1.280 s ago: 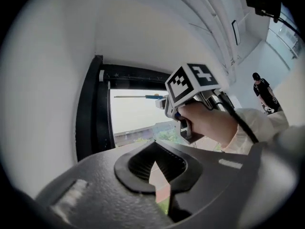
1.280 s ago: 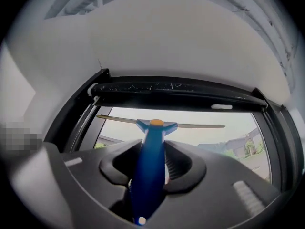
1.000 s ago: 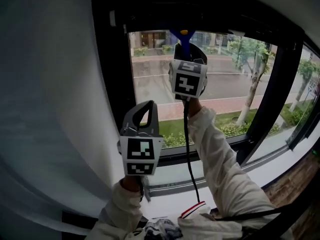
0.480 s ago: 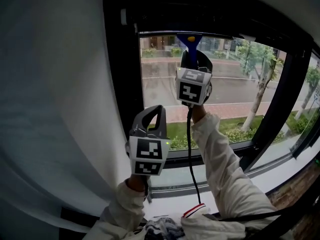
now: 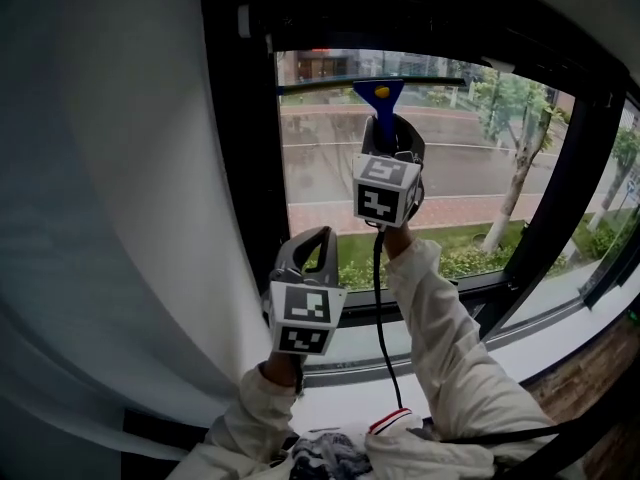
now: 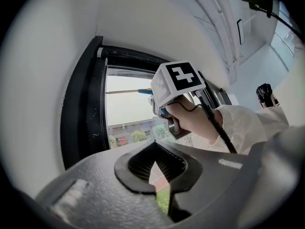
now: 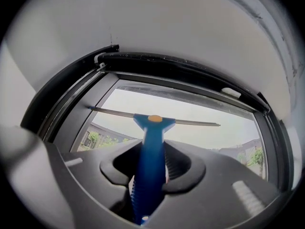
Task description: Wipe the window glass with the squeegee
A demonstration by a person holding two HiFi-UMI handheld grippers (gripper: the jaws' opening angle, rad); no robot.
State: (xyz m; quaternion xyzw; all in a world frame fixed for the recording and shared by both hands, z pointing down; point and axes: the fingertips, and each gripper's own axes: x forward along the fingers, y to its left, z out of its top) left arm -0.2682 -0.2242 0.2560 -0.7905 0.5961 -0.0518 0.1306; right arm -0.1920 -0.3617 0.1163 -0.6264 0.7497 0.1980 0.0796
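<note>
Squeegee [image 7: 153, 123] blade is high on the window glass [image 5: 460, 168], just under the top frame [image 5: 400, 23]; right gripper [image 7: 150, 168] pinches its ribbed blue handle. Looks light, stiff, rubber edge soft: grip the handle. Left gripper [image 6: 156, 168] pressed together, empty

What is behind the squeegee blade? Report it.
Behind the squeegee lies the window glass, with a road and trees beyond. The strip directly behind it is covered.
</note>
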